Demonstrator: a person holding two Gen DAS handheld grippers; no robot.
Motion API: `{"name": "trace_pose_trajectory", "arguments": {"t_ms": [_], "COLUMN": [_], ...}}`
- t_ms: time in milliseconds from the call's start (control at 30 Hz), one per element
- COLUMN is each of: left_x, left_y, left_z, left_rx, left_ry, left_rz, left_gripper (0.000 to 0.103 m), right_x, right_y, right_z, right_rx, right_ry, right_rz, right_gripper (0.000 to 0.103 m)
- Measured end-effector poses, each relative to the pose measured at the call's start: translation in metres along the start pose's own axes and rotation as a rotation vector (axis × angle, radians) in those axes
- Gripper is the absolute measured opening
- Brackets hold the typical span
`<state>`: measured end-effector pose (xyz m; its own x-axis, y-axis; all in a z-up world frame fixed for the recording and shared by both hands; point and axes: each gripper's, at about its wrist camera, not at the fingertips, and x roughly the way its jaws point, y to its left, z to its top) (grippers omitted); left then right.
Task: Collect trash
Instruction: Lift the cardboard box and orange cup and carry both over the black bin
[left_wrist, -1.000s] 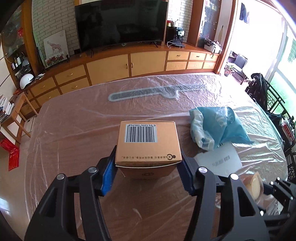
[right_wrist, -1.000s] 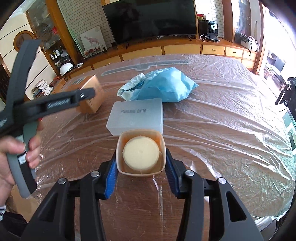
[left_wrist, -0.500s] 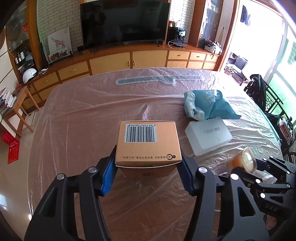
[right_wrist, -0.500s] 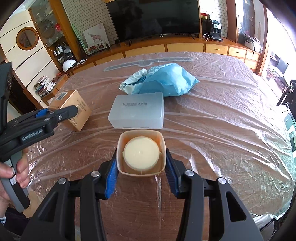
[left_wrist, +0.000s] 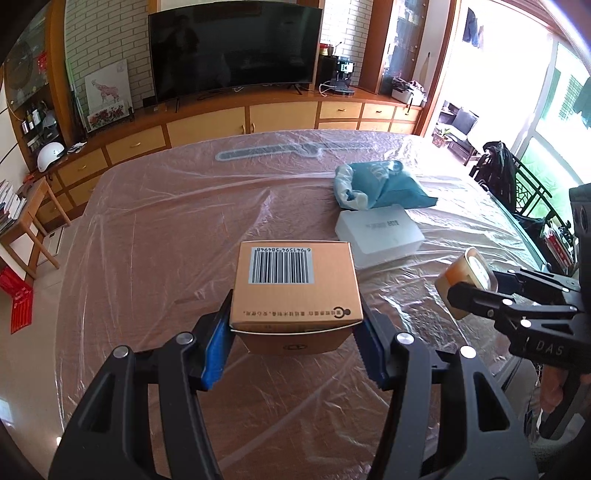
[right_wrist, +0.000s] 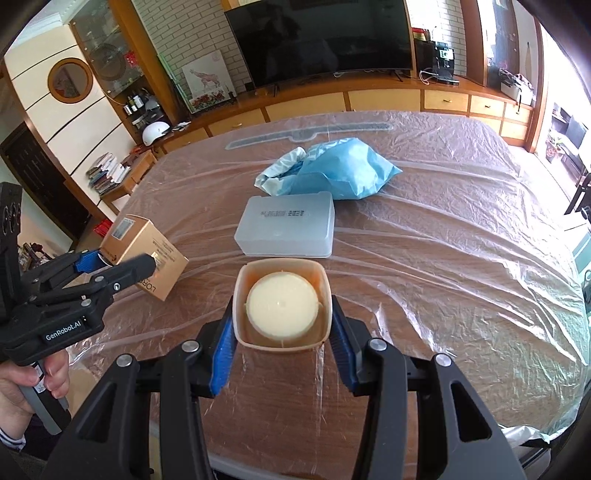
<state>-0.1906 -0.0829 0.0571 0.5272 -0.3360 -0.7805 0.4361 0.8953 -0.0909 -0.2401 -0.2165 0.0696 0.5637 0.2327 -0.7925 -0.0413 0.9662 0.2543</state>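
While both grippers are loaded, status reads as follows.
Left gripper (left_wrist: 295, 343): clamping the cardboard box (left_wrist: 295, 291), holding it above the table (left_wrist: 147, 240).
Right gripper (right_wrist: 282, 354): gripping the pudding cup (right_wrist: 282, 308), also off the surface.
Remaining on table: clear plastic case (right_wrist: 286, 226) and blue bag (right_wrist: 332, 170), lying just beside each other.
Bin: none showing.
Progress: judged partway; two items in hand, two waiting.

Both hand-held grippers have apparently drawn back from the blue bag (right_wrist: 332, 173).
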Motion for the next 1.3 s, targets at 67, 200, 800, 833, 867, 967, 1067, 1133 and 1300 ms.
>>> {"name": "trace_pose_trajectory", "arguments": {"t_ms": [67, 200, 800, 833, 867, 967, 1067, 1133, 1300], "left_x": [-0.006, -0.020, -0.058, -0.060, -0.062, -0.066, -0.069, -0.069, -0.069], "left_y": [-0.003, -0.013, -0.050, -0.053, -0.055, -0.061, -0.066, -0.071, -0.081], "left_z": [-0.003, -0.009, -0.063, -0.066, -0.068, -0.075, -0.083, -0.089, -0.103], "left_rx": [0.007, 0.039, 0.148, 0.164, 0.173, 0.194, 0.213, 0.232, 0.275], "left_ry": [-0.003, -0.016, 0.008, 0.011, 0.013, 0.024, 0.041, 0.058, 0.087], "left_rz": [-0.009, -0.034, -0.146, -0.146, -0.146, -0.160, -0.178, -0.192, -0.218], "left_gripper": [0.059, 0.059, 0.059, 0.059, 0.059, 0.059, 0.059, 0.059, 0.059], "right_x": [-0.006, -0.020, -0.063, -0.065, -0.066, -0.071, -0.075, -0.078, -0.082], "right_y": [0.000, 0.001, 0.007, 0.008, 0.009, 0.011, 0.013, 0.013, 0.014], "right_z": [0.000, -0.006, -0.060, -0.063, -0.066, -0.075, -0.083, -0.089, -0.100], "right_rx": [-0.004, -0.016, -0.065, -0.069, -0.072, -0.086, -0.092, -0.096, -0.110], "right_ry": [-0.004, -0.013, 0.028, 0.031, 0.034, 0.044, 0.056, 0.062, 0.078], "right_rz": [0.009, 0.026, 0.064, 0.064, 0.064, 0.067, 0.070, 0.071, 0.063], "right_gripper": [0.045, 0.045, 0.045, 0.045, 0.045, 0.045, 0.045, 0.045, 0.045]}}
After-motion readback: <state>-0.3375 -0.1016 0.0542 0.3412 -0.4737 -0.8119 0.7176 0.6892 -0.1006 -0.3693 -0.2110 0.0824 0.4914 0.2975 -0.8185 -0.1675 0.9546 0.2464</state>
